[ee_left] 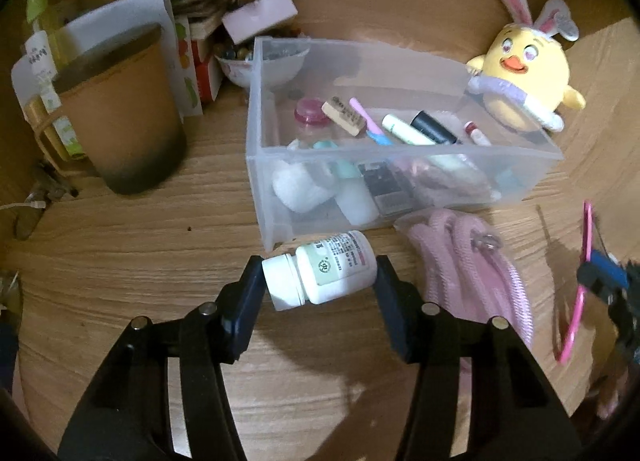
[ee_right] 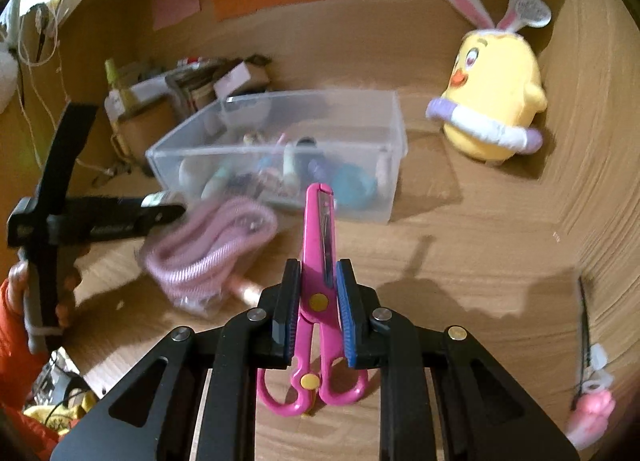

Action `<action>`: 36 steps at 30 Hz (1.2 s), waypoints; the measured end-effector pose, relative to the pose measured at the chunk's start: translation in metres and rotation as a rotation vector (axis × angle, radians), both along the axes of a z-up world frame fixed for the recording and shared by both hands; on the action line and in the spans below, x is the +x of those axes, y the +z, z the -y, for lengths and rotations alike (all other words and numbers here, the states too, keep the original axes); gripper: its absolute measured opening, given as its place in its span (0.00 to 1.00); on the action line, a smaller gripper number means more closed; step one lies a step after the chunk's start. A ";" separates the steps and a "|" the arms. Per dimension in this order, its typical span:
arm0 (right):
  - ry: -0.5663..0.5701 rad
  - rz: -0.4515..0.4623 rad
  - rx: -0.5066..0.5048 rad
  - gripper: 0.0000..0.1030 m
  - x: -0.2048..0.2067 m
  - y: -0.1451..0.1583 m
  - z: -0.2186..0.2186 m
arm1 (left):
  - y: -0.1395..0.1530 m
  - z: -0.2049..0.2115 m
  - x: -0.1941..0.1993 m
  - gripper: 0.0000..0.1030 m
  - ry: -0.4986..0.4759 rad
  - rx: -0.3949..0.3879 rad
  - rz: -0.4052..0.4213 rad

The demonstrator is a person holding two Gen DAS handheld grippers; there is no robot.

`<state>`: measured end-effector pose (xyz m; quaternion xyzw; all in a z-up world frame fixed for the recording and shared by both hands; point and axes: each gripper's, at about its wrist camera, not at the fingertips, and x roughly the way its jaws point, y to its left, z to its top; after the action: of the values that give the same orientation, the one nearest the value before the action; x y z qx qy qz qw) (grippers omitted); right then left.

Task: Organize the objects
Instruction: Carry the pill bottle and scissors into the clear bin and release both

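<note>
left tool [ee_left: 320,277] pinches one pill bottle [ee_left: 326,271]; right tool [ee_right: 318,297] apparently clamps one pink scissors [ee_right: 318,261].

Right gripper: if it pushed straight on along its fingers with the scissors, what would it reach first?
Probably the clear plastic bin. The right gripper is shut on the pink scissors, whose tip points at the bin's near wall. The pink rope lies left of that line. Depth is uncertain.
</note>
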<state>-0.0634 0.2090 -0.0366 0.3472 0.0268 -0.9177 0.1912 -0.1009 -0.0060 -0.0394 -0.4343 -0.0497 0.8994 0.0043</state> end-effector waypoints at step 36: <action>-0.044 -0.204 0.145 0.07 -0.099 0.071 0.051 | 0.066 -0.006 -0.048 0.53 -0.117 -0.038 -0.165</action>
<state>-0.1620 0.1584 0.0341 0.2656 0.1046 -0.9479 0.1417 -0.1486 -0.0001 0.0266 -0.3611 -0.0066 0.9310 0.0525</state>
